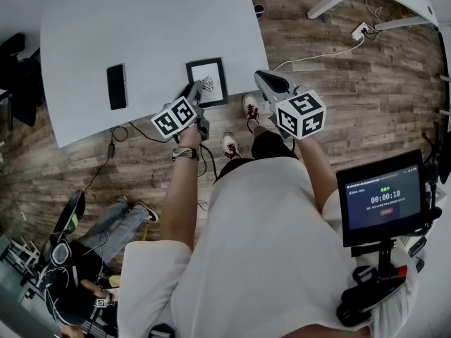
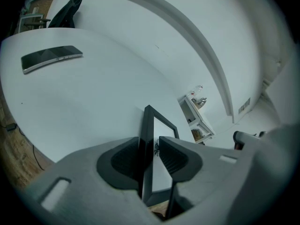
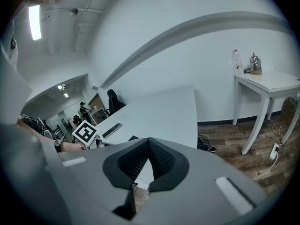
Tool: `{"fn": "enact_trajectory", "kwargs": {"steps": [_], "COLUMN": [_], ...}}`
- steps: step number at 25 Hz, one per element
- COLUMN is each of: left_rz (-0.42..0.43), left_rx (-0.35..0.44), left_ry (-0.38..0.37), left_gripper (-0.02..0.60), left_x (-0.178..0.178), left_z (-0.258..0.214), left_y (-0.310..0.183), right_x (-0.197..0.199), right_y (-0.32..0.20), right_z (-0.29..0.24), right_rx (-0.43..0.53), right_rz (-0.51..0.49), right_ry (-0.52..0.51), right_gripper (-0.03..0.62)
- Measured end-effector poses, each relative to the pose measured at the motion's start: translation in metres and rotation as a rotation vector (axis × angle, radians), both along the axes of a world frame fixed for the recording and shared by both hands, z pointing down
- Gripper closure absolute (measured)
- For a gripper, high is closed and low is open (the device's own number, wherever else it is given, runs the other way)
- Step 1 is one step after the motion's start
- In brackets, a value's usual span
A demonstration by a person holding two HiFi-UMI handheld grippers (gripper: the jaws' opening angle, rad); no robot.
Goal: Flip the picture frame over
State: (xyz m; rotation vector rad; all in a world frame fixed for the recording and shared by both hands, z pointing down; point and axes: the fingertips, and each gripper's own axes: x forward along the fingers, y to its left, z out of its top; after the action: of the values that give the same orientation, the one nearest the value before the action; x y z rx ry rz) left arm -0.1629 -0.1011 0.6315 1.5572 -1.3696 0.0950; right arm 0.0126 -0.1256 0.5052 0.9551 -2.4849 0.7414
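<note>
A black picture frame [image 1: 208, 81] with a white print lies picture side up near the front edge of the white table [image 1: 141, 27]. My left gripper [image 1: 198, 92] is at the frame's near left corner. In the left gripper view the frame's edge [image 2: 149, 125] stands between the two jaws of the left gripper [image 2: 153, 143]: the left pad lies against it, the right pad stands a sliver off the glass. My right gripper [image 1: 263, 78] hovers past the table's front right edge, off the frame. Its jaws [image 3: 149, 142] are shut with nothing in them.
A black phone [image 1: 116, 86] lies on the table left of the frame. A screen on a stand [image 1: 384, 199] is at the lower right, and a seated person [image 1: 91, 259] at the lower left. A white side table [image 3: 267, 81] stands by the wall. Cables run across the wooden floor.
</note>
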Motion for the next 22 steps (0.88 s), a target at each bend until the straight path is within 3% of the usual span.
{"fn": "enact_trajectory", "kwargs": {"steps": [18,22], "left_rz": [0.041,0.107], "left_rx": [-0.012,0.008], "left_ry": [-0.118,-0.239], "left_gripper": [0.413,0.403], "left_x": [-0.0023,-0.0050], "left_z": [0.0032,-0.0017], "left_y": [-0.0010,-0.0024], "right_x": [-0.0001,-0.0001], "right_y": [-0.0014,-0.0035], "right_z": [-0.0013,-0.0031], "right_rx": [0.004,0.016], "right_rz": [0.000,-0.004], "right_ry": [0.004,0.010], "right_gripper": [0.592,0.592]}}
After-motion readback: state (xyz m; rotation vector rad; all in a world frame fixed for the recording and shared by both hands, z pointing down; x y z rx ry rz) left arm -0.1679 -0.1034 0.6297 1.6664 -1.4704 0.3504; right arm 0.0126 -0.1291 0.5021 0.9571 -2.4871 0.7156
